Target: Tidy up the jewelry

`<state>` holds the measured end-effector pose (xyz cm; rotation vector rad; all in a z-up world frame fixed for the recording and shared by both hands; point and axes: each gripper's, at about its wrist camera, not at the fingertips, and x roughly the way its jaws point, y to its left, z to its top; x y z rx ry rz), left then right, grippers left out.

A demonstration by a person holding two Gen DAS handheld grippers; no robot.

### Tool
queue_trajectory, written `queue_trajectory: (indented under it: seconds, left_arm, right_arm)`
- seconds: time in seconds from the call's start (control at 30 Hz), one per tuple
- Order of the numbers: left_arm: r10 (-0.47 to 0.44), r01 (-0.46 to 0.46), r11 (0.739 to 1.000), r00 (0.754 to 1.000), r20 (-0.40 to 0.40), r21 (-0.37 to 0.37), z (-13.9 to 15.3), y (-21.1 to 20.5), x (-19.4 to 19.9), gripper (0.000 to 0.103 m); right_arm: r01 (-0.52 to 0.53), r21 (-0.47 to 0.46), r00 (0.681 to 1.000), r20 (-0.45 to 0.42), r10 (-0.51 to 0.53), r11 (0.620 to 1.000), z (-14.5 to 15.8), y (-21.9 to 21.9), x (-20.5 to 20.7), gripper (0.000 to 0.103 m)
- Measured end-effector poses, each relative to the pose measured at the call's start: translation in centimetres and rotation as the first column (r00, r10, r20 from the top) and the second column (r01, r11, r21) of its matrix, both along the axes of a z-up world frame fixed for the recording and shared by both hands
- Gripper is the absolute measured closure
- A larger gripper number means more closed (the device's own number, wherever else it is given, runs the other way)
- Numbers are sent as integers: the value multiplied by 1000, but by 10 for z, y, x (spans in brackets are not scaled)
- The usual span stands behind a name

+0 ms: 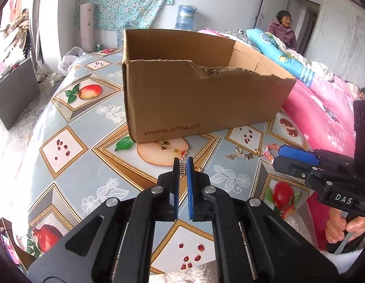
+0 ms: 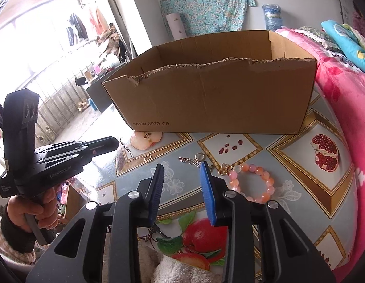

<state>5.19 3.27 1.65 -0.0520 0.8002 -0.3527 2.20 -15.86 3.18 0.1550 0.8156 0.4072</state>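
My left gripper point(image 1: 183, 161) is shut on a thin silver chain point(image 1: 183, 167), held a little above the table in front of the open cardboard box point(image 1: 201, 94). In the right wrist view that gripper point(image 2: 115, 143) comes in from the left with the chain point(image 2: 126, 149) dangling from its tip. My right gripper point(image 2: 182, 168) stands open over the table with nothing between its fingers. Just beyond it lie a small silver piece point(image 2: 189, 160) and a ring point(image 2: 199, 156). A pink and orange bead bracelet point(image 2: 253, 181) lies to its right.
The table carries a fruit-patterned cloth point(image 1: 71, 151). A gold ring point(image 2: 147, 158) lies near the dangling chain. Pink bedding point(image 2: 347, 99) presses against the table's right side and the box. A person in a purple coat point(image 1: 285, 31) sits far back.
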Motion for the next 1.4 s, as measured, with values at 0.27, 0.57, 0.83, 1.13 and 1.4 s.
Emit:
queue_trajectory:
  seconds: [0.27,0.57,0.83,1.13,1.4]
  left_arm:
    - [-2,2,999,1000,-1,-47,-5,11,1,98]
    - [-15,15,995,1000,-4,-102,-9,19,10,98]
    - [-23,23,992,1000,-2,-124,-11,20,12,98]
    - [-17,16,990,1000,-2,-138,-13,21,12,98]
    - [-39,52,987,995,90,-151,21,19,-7,98]
  right_arm:
    - [-16,-43,992,-127,10,999,-24,21,31,76]
    - [-8,-182,994,-113,-13,983,-27,38,46,77]
    - [-86,-274,993,-105,59,958,-24,54,46,88]
    - [-61,-163,986,-166,34,985,-23,35,44,88]
    - [-52,-56,994,-95,47,997,15,18,28,88]
